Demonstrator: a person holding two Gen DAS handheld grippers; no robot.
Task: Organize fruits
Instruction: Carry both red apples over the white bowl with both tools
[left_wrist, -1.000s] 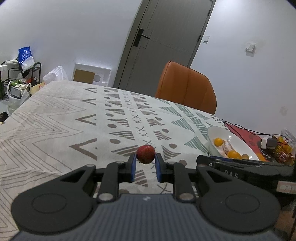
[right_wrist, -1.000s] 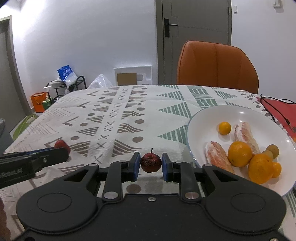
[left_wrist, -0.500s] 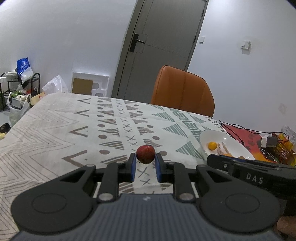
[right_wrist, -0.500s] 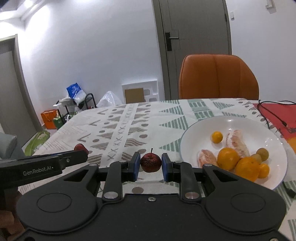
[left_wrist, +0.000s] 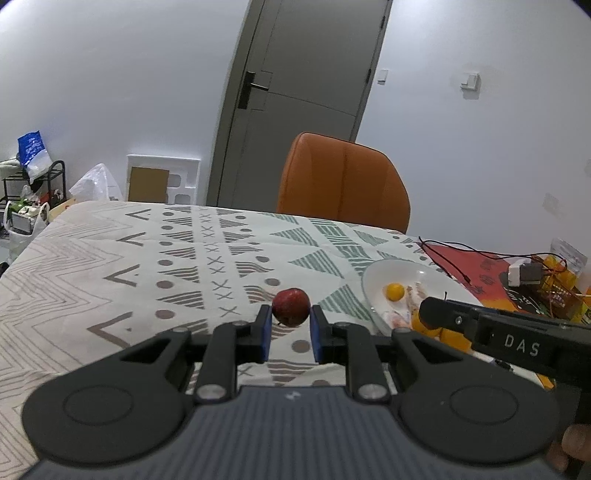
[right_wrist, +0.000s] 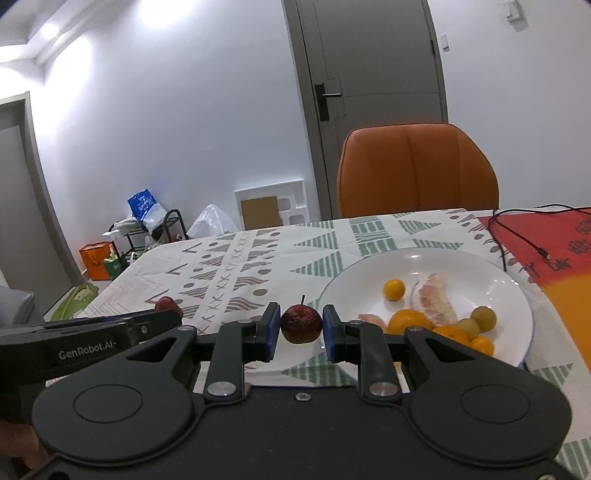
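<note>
My left gripper (left_wrist: 291, 325) is shut on a small red fruit (left_wrist: 291, 311) and holds it above the patterned tablecloth, left of the white plate (left_wrist: 373, 284). My right gripper (right_wrist: 301, 328) is shut on a small dark red apple with a stem (right_wrist: 301, 323), held above the table just left of the white plate (right_wrist: 509, 291). The plate holds oranges (right_wrist: 410, 321), a small mandarin (right_wrist: 393, 289), peeled pomelo segments (right_wrist: 436, 302) and small green-brown fruits (right_wrist: 484, 318). The left gripper and its red fruit (right_wrist: 168, 304) show at the left of the right wrist view.
An orange chair (right_wrist: 417, 170) stands behind the table by a grey door. A red mat (right_wrist: 546, 251) with black cables lies right of the plate. Electronics and a packet (left_wrist: 546, 277) sit at the table's right. A rack with bags (right_wrist: 147, 225) stands on the floor at the left.
Both grippers have risen with their fruits still clamped. The views now sit higher above the table, and the right gripper has come closer to the plate.
</note>
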